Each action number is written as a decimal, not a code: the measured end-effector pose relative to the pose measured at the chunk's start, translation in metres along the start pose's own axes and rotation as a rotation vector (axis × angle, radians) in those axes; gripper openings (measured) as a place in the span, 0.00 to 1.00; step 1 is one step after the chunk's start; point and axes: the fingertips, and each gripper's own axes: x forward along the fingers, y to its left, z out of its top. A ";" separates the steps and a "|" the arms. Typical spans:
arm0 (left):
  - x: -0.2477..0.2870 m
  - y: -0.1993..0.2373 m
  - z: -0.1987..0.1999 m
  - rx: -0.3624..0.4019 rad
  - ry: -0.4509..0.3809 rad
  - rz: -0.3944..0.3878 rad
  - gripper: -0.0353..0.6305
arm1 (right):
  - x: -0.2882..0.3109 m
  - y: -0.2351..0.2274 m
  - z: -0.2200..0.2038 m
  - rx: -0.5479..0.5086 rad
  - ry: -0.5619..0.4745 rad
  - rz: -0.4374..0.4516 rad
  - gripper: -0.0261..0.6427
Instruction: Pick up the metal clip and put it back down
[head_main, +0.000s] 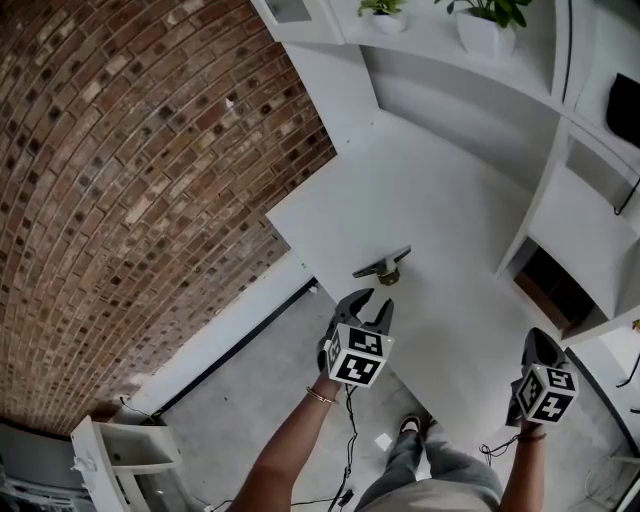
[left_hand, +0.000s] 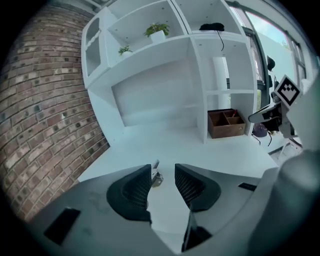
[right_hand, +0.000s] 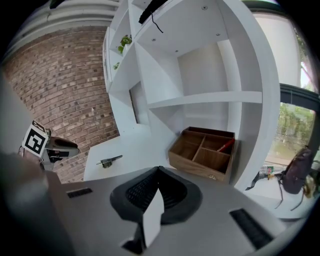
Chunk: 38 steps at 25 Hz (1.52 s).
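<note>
1. On the white desk (head_main: 430, 200), the metal clip (head_main: 382, 266) lies untouched, just ahead of the left gripper (head_main: 368, 308).
2. That gripper's jaws are spread, and nothing sits between them; the clip shows just beyond their tips.
3. Well off to the side, the right gripper (right_hand: 157, 182) has its jaws pressed together, empty, facing a wooden organizer (right_hand: 205, 152).
4. For a clean pick-up, I would bring the left gripper forward low and straight, centre the clip's body between the pads, then close gently so the thin metal does not twist or skid.
</note>
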 end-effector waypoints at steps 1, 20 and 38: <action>0.006 0.001 0.000 0.022 0.011 -0.005 0.28 | 0.003 0.000 -0.003 -0.004 0.006 -0.001 0.04; 0.104 0.018 -0.041 0.290 0.188 -0.093 0.28 | 0.057 0.016 -0.035 -0.072 0.104 0.009 0.04; 0.157 0.028 -0.069 0.501 0.270 -0.077 0.27 | 0.062 -0.001 -0.062 -0.001 0.138 -0.046 0.04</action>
